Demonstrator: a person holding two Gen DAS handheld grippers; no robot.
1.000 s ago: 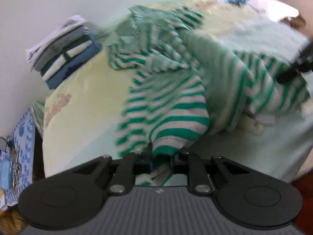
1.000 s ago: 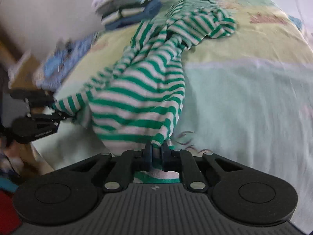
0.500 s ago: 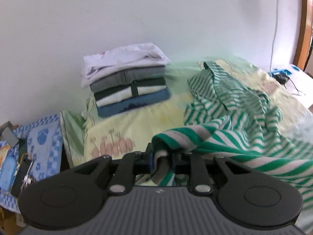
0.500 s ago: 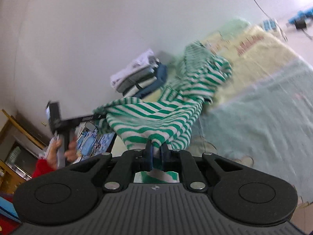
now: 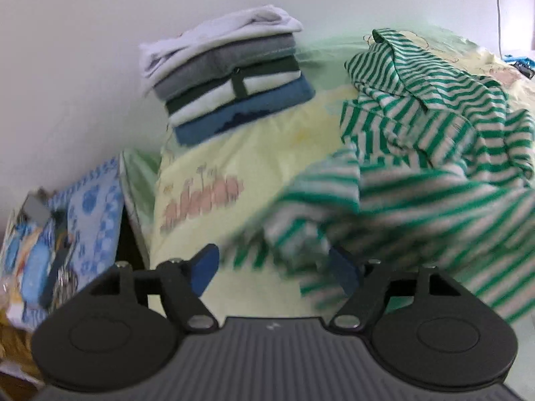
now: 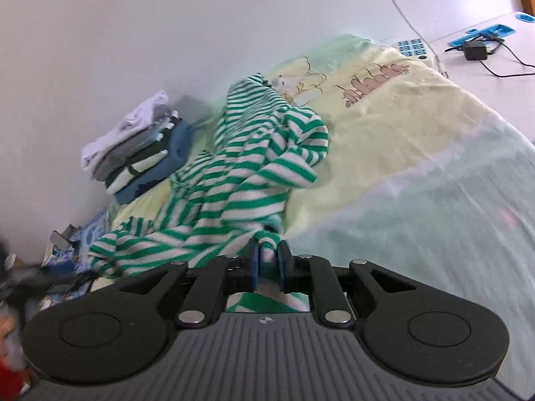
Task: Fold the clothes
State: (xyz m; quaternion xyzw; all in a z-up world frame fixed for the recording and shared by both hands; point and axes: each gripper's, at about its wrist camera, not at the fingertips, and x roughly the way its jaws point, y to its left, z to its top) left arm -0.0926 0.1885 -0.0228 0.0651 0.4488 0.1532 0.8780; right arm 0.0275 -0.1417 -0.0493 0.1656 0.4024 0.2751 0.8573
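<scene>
A green-and-white striped garment (image 5: pixel 434 127) lies crumpled on the bed (image 5: pixel 234 153). My left gripper (image 5: pixel 272 260) hovers over the garment's near edge. Its jaws are opening and stand wide, with a blurred fold of the striped cloth loose between them, not pinched. In the right wrist view the same garment (image 6: pixel 254 167) trails from the bed (image 6: pixel 401 127) down to my right gripper (image 6: pixel 269 257). Those jaws are opening too, but a striped hem still fills the narrow gap between the pads.
A stack of folded clothes (image 5: pixel 234 77) sits on the bed by the white wall, also visible in the right wrist view as the stack (image 6: pixel 140 153). A blue patterned cloth with small clutter (image 5: pixel 90 207) lies left of the bed. A charger with cable (image 6: pixel 474 50) rests on a white surface far right.
My left gripper has let go of the striped hem and its jaws have spread wide. The garment has dropped onto the bed. My right gripper's jaws have parted slightly around the hem.
</scene>
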